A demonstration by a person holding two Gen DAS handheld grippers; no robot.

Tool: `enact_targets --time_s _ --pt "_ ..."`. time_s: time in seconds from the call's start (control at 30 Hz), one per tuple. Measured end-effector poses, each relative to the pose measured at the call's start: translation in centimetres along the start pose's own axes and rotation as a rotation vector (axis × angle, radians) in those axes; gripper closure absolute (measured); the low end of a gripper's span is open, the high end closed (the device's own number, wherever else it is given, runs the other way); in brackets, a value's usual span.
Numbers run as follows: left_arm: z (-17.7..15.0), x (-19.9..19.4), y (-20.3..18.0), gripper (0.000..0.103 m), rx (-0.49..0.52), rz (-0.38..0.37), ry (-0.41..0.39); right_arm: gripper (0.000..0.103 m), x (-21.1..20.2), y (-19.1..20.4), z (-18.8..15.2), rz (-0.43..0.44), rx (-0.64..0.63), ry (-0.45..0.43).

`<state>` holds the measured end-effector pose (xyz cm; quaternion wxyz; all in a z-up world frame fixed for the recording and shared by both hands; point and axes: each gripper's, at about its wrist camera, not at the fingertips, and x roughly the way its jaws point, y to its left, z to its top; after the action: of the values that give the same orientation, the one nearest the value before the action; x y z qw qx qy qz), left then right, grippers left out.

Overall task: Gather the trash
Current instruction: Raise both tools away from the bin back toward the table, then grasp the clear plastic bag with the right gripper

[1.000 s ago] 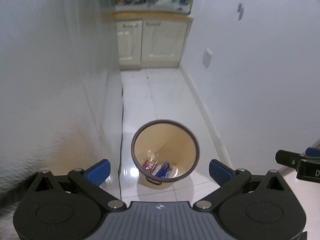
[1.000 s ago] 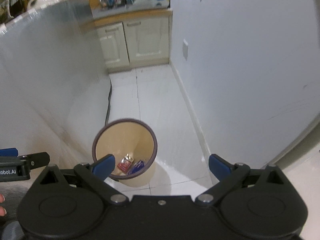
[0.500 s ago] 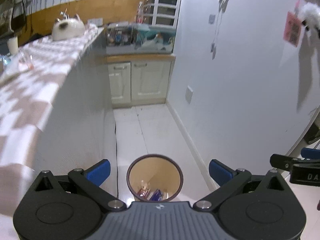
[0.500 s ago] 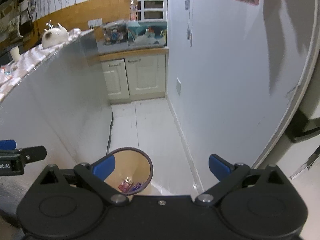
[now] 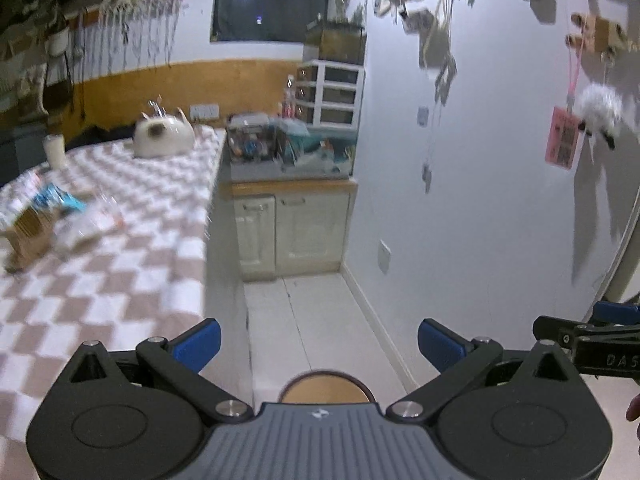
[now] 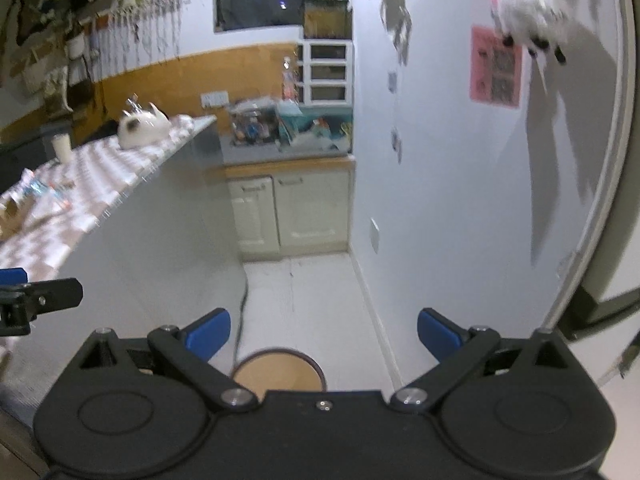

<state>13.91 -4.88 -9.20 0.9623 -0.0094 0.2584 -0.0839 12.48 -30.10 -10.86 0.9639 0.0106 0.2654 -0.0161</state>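
A tan waste bin with a dark rim (image 5: 325,388) stands on the white floor below both grippers; it also shows in the right wrist view (image 6: 276,372), and its contents are hidden by the gripper bodies. My left gripper (image 5: 319,342) is open and empty, high above the bin. My right gripper (image 6: 324,330) is open and empty, beside the left one. On the checkered counter (image 5: 132,256) at the left lie blurred wrappers and clear plastic (image 5: 80,220) next to a small cardboard box (image 5: 26,232).
A white teapot-like object (image 5: 162,138) and a cup (image 5: 54,150) stand further back on the counter. White cabinets (image 5: 292,236) with a cluttered tank on top close the aisle's far end. A white wall (image 5: 460,208) runs along the right.
Both grippers have risen and tilted up from the bin. The bin has slid to the bottom edge of both views and the countertop has come into view.
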Motion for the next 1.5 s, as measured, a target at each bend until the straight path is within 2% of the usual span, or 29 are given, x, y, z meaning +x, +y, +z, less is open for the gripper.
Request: enact_targets --time_s 0.27,0.5,0.8,1.03,1.13,1.27,1.5 --pt "2.4 -4.2 4.6 0.000 -0.020 0.057 -0.102 0.000 -1.8 4.4 2.9 0.069 -0.048 -0.100" --pt "4.1 -6.7 10.1 0.000 -0.029 0.145 -0.164 0.000 -2.1 8.9 5.2 0.155 -0.060 -0.149" --pt "5.1 -7.6 18.5 0.000 -0.051 0.285 -0.168 0.000 -0.7 15.2 7.4 0.235 -0.057 -0.146" --pt "5.6 -6.5 23.8 0.000 -0.009 0.324 -0.133 0.000 0.9 20.7 9.2 0.315 -0.065 -0.149" --pt "5.8 -5.4 25.7 0.000 0.013 0.322 -0.107 0.000 2.1 22.6 10.2 0.349 -0.012 -0.120" --pt "5.3 -3.5 27.8 0.000 0.028 0.298 -0.063 0.000 4.9 24.9 11.5 0.426 0.126 -0.044" --pt "5.0 -0.5 29.8 0.000 0.041 0.254 -0.030 0.000 10.5 29.7 11.9 0.462 0.264 0.086"
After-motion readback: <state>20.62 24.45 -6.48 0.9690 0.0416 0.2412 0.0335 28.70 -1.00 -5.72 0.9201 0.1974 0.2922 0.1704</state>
